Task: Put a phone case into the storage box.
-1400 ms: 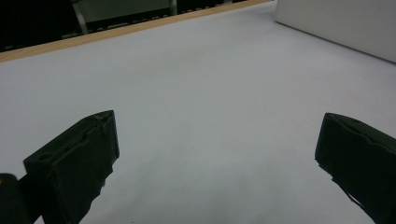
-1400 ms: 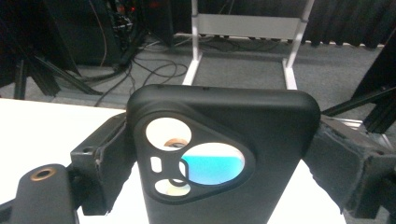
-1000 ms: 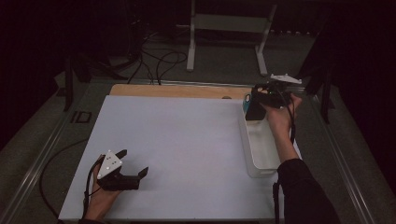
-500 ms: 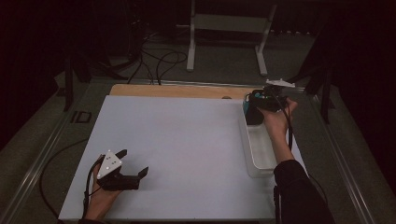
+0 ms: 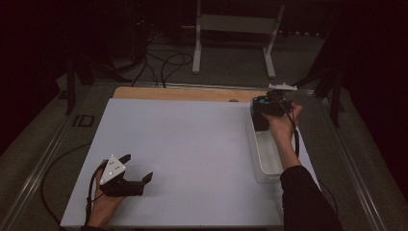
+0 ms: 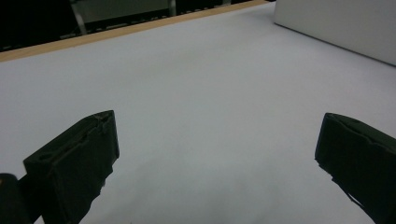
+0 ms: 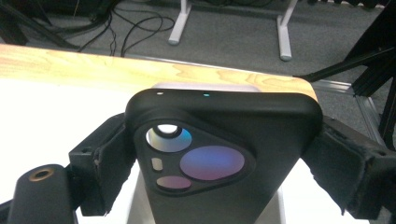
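A black phone (image 7: 219, 154) with a triangular camera block on its back stands clamped between the jaws of my right gripper (image 7: 219, 172), back side facing the camera. In the high view that gripper (image 5: 267, 111) hovers over the far end of a white tray (image 5: 267, 159) at the table's right side, with the phone (image 5: 261, 119) held above it. My left gripper (image 5: 137, 169) rests near the front left of the white table top (image 5: 192, 144), jaws wide apart with nothing between them; its fingers (image 6: 74, 163) frame bare white surface.
A wooden strip (image 5: 183, 94) runs along the table's far edge. Beyond it stand a white frame stand (image 5: 235, 29) and loose cables (image 5: 159, 62) on the floor. The tray's side wall (image 6: 336, 23) shows far right in the left gripper view.
My right gripper with the phone has shifted slightly left and toward the far end of the tray. The left gripper has stayed put.
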### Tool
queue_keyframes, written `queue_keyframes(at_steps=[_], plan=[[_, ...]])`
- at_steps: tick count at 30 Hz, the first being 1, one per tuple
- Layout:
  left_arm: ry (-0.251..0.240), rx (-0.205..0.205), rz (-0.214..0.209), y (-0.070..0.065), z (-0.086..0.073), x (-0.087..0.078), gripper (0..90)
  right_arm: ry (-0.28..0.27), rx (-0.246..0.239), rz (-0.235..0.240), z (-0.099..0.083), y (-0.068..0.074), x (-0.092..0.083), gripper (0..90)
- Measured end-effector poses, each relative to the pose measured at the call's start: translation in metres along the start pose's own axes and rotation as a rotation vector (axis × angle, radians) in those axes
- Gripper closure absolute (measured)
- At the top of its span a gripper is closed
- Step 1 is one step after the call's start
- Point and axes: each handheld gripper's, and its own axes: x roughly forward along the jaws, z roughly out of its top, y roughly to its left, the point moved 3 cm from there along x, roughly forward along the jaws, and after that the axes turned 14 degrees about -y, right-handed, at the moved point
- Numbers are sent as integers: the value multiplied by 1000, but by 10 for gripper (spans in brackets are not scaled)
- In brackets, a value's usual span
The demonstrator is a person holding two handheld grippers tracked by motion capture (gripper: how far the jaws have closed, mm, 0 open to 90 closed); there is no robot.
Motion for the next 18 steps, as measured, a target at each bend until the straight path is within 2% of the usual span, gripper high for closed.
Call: queue_keyframes(at_steps=[5,12,16,18], plan=[[2,0,-1,-1,0,1,3,30,-8,1,-4,2,4,131],[2,0,-2,0,0,0,3,23,11,-5,-5,2,12,125],[2,0,-1,0,0,0,3,16,7,3,-5,1,16,118],[1,-2,-2,0,0,0,2,16,26,17,-4,0,17,99]])
